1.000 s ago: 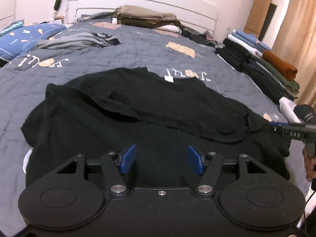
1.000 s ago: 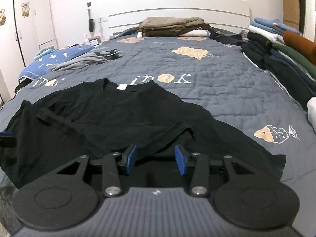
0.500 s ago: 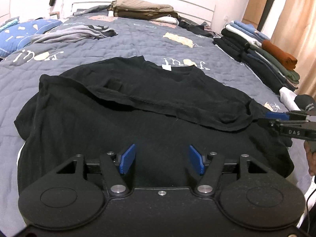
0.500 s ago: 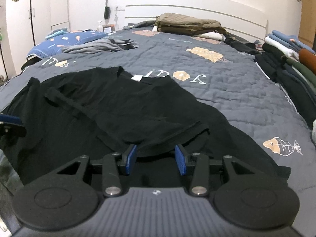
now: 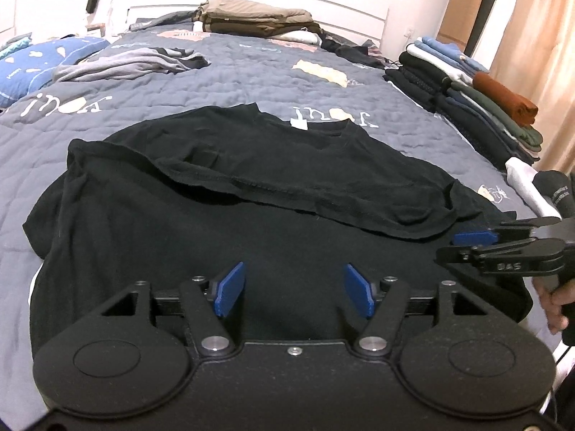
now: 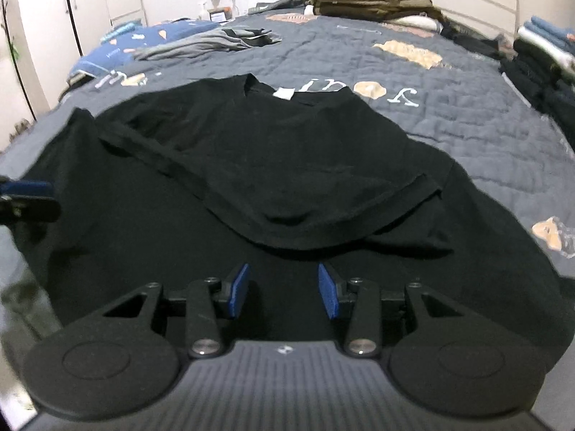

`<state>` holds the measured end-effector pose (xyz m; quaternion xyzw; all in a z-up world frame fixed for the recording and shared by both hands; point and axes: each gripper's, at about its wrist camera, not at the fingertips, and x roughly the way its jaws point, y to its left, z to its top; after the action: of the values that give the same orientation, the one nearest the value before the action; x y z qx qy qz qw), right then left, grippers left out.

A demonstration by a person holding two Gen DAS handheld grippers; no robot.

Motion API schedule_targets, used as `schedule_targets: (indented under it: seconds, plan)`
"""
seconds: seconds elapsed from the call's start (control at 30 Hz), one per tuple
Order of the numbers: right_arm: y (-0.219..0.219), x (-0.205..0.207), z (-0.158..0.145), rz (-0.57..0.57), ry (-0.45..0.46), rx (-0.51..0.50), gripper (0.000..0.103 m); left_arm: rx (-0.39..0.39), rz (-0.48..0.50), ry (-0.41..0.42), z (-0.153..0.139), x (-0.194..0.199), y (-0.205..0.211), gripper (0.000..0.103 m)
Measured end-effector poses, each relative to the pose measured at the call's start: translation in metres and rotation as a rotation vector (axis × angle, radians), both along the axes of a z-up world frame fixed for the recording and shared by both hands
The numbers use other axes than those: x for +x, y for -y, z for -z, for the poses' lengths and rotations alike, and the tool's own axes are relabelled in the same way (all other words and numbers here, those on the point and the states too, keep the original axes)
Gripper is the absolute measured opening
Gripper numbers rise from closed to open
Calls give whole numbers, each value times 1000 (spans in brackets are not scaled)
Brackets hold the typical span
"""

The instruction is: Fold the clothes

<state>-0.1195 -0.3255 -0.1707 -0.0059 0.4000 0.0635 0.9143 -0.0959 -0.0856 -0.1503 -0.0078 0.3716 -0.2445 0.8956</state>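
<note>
A black T-shirt (image 5: 273, 194) lies on the grey quilted bed, its bottom part folded up over the chest, with a hem running across; it also shows in the right wrist view (image 6: 287, 179). My left gripper (image 5: 293, 289) is open and empty, hovering over the near edge of the shirt. My right gripper (image 6: 284, 289) is open and empty over the shirt's near right part. The right gripper also shows in the left wrist view (image 5: 478, 244) at the shirt's right edge. The left gripper's tip shows in the right wrist view (image 6: 28, 197) at the shirt's left edge.
A row of folded clothes (image 5: 467, 86) lines the bed's right edge. A folded stack (image 5: 251, 21) sits by the headboard. A crumpled grey garment (image 5: 136, 63) and a blue pillow (image 5: 43, 61) lie at the far left. A white garment (image 5: 528, 186) lies near the right gripper.
Both grippers have drawn back toward the near edge and lifted a little. The right gripper opened wider. The shirt lies as before.
</note>
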Motion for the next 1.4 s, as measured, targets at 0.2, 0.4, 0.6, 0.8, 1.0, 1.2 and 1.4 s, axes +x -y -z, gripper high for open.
schedule_targets:
  seconds: [0.2, 0.4, 0.6, 0.8, 1.0, 1.2, 1.4]
  plan:
    - [3, 16, 7, 30, 18, 36, 42, 4, 10, 8, -2, -1, -1, 64]
    - [24, 38, 1, 126, 101, 173, 42, 6, 15, 19, -5, -1, -4, 65]
    - [50, 48, -14, 228, 267, 265, 42, 15, 3, 18, -3, 3, -8, 65]
    - [68, 52, -29, 230, 264, 325, 42, 13, -6, 26, -6, 7, -14, 65]
    - [45, 52, -29, 22, 72, 274, 42, 126, 73, 48, 3, 22, 2, 69]
    - [23, 61, -6, -71, -35, 235, 42, 216, 46, 35, 24, 52, 17, 69]
    - [21, 71, 13, -50, -50, 250, 42, 231, 2, 20, 33, 90, 19, 69]
